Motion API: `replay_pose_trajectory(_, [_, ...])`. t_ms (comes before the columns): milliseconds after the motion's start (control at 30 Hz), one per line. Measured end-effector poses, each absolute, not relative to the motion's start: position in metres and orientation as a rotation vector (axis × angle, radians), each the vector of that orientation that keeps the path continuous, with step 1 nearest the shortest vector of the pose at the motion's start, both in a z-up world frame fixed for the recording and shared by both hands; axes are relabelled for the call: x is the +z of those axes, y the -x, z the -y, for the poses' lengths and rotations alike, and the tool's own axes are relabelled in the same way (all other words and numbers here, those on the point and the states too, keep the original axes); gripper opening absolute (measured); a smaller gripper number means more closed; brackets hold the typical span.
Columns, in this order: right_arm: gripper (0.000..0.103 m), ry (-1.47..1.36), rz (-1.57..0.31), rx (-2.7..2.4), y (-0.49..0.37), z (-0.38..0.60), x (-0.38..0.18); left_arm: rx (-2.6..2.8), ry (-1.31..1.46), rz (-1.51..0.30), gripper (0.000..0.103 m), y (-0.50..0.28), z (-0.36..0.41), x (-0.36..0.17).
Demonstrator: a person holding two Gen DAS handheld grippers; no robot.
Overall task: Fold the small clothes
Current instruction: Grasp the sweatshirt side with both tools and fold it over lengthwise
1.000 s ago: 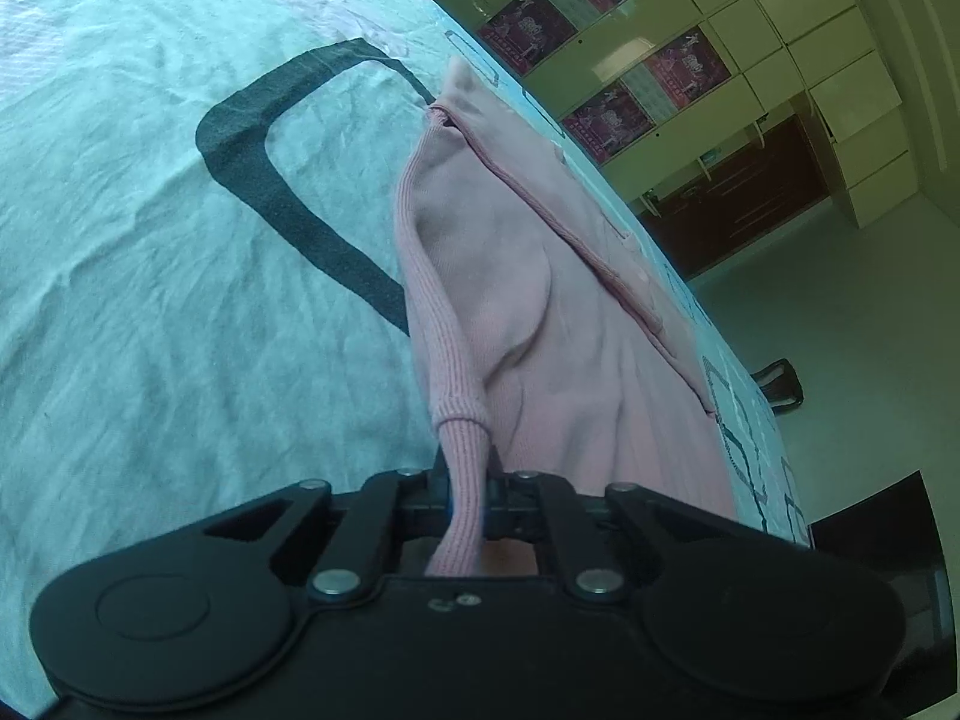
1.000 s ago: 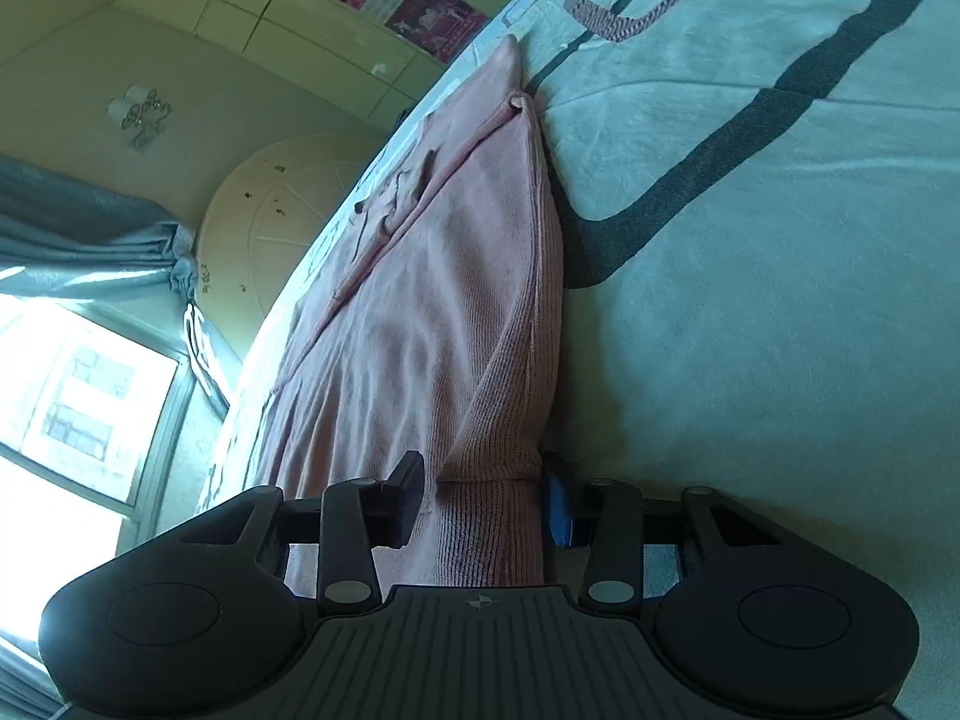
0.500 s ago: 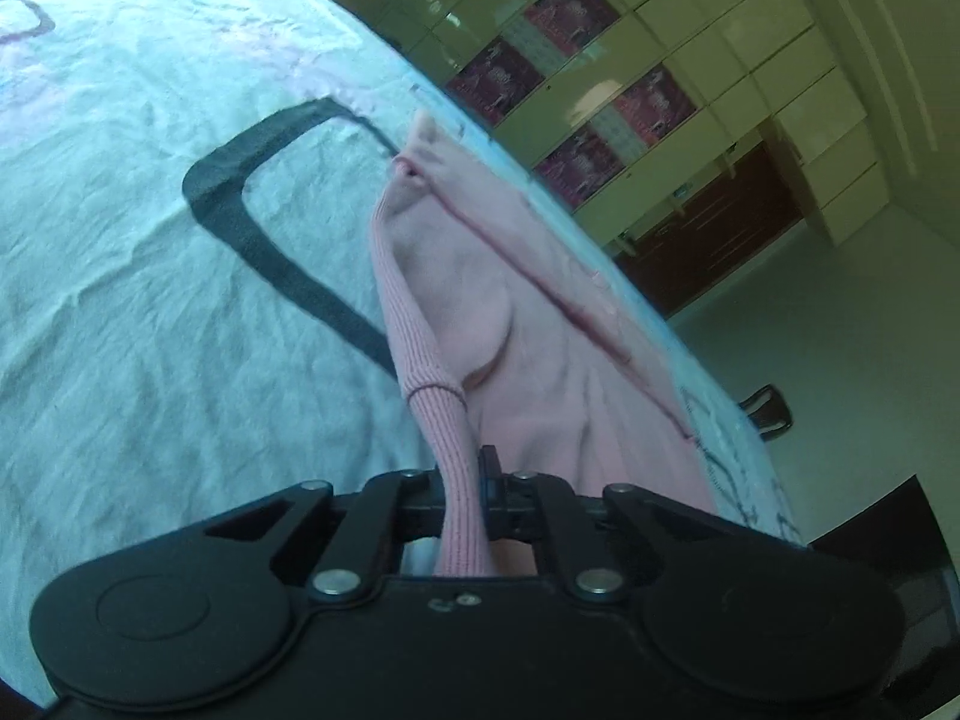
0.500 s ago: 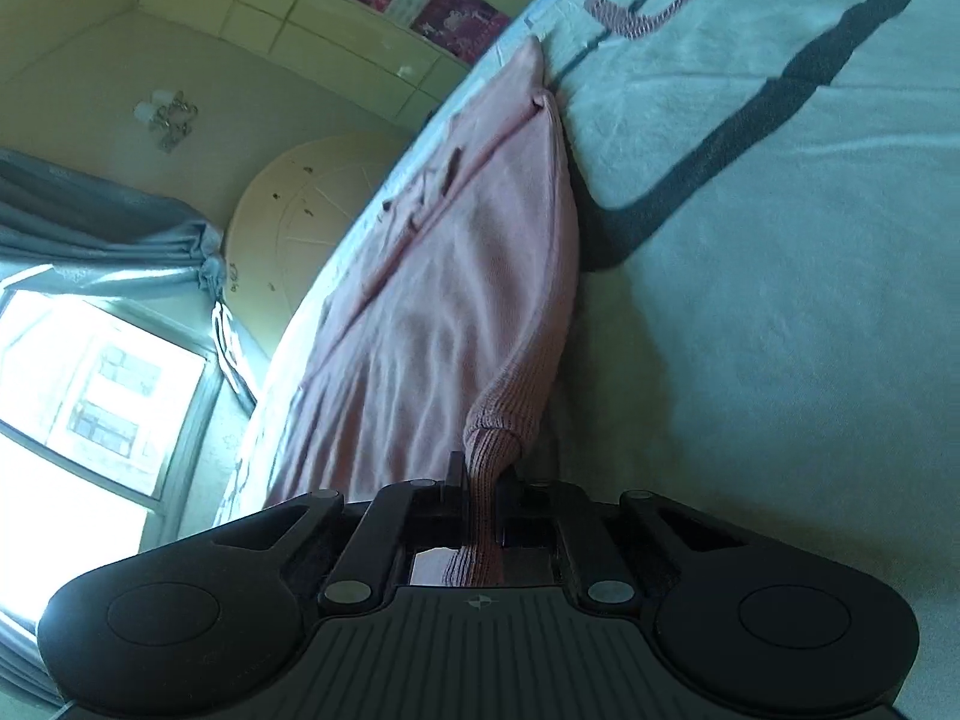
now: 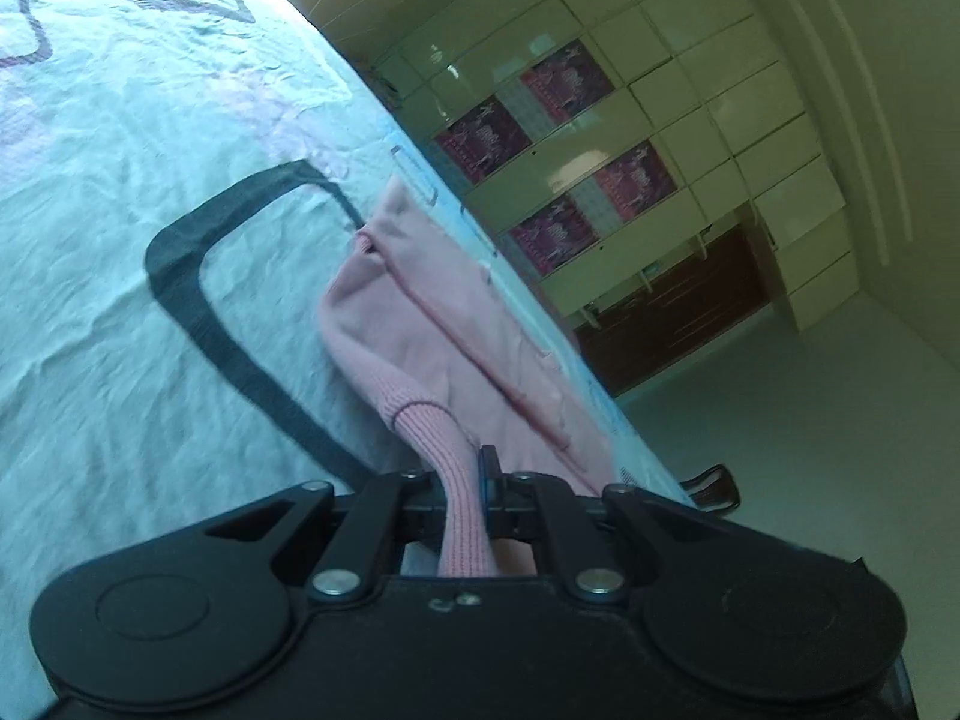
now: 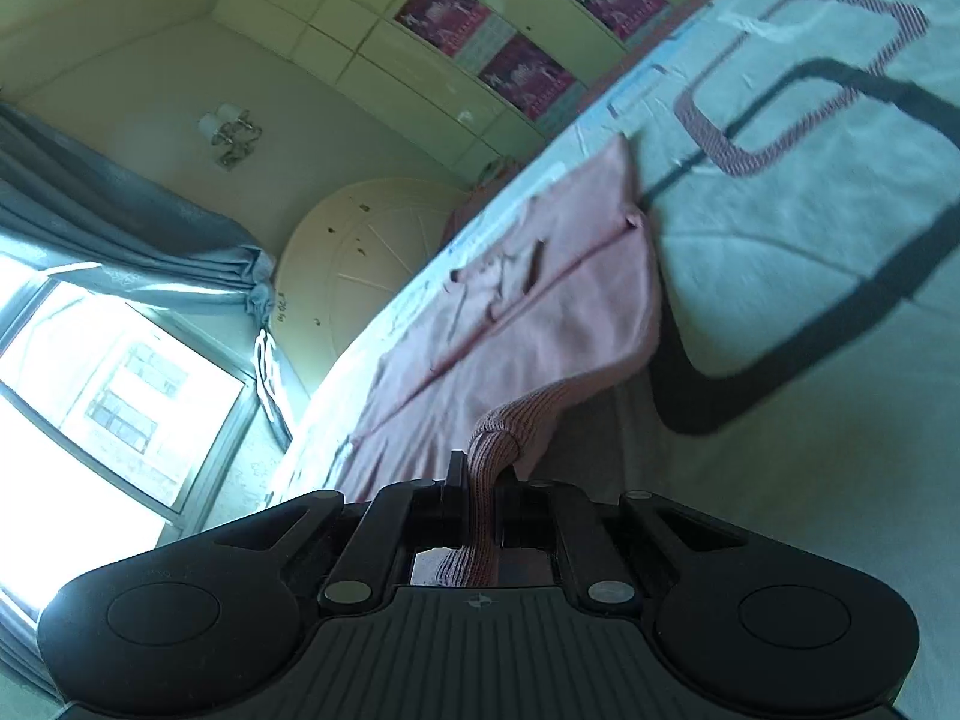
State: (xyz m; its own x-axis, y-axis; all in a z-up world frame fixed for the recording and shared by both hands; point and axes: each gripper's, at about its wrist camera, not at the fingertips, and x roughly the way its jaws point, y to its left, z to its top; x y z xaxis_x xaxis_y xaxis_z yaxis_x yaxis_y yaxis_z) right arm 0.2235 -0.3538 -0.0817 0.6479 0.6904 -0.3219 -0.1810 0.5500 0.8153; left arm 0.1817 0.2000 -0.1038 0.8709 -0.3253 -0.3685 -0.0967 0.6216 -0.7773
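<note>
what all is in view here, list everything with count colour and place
pink knit garment: one, pink, lying on the bed near its edge, ribbed hem lifted at both ends
bedspread: one, pale blue-white with dark and reddish outlined shapes, covering the bed
wall cabinets: one bank, cream, some doors with magenta panels, past the bed
curtain: one, grey-blue, tied back beside the window
window: one, bright, at the left of the right wrist view
wall lamp: one, on the cream wall
left gripper: one, black, shut on the hem
right gripper: one, black, shut on the hem
</note>
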Motion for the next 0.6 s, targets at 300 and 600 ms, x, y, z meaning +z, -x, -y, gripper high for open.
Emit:
replay_pose_trajectory(300, [0.006, -0.857, -0.617, 0.373, -0.362, 0.340, -0.038, -0.175, 0.931, -0.410, 0.004, -0.342, -0.199, -0.073])
replay_pose_trajectory(600, [0.006, -0.910, -0.753, 0.242, -0.528, 0.325, -0.076, -0.127, 0.913, -0.581, 0.004, -0.507, -0.220, -0.107])
